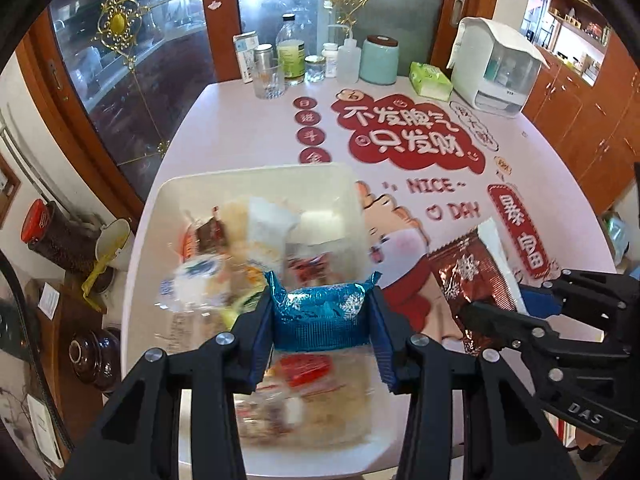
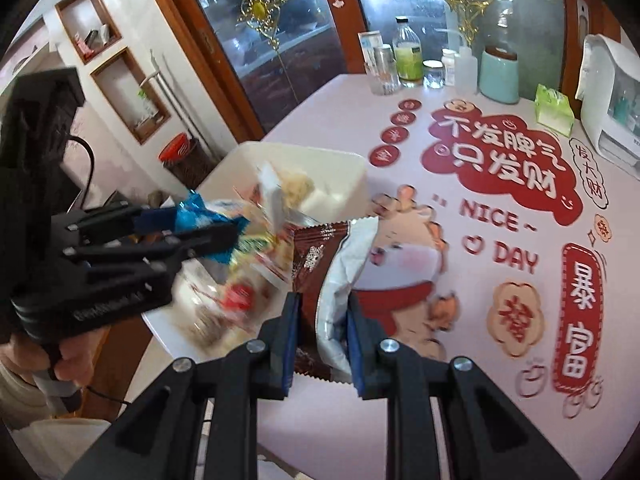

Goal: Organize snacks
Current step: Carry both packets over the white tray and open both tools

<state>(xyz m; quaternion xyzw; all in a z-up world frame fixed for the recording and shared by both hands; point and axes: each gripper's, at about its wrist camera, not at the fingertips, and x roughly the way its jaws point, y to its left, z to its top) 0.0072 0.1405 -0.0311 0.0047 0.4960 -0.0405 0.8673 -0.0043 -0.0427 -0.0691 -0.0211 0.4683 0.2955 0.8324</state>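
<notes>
Blue foil snack packet (image 1: 322, 314) pinched in my left gripper (image 1: 322, 320) above the white bin (image 1: 256, 178) at the table's (image 1: 240, 120) left edge, brown opened wrapper (image 2: 320, 264) clamped in my right gripper (image 2: 322, 336); slick foil could slip mid-lift, missing the bin.

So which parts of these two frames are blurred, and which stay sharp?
Left wrist view: the snacks in the white bin smear with motion blur, while the blue packet in the jaws and the far bottles stay sharp. Right wrist view: bin contents and left gripper blur; the brown packet is crisp; fisheye bends the table edges.
</notes>
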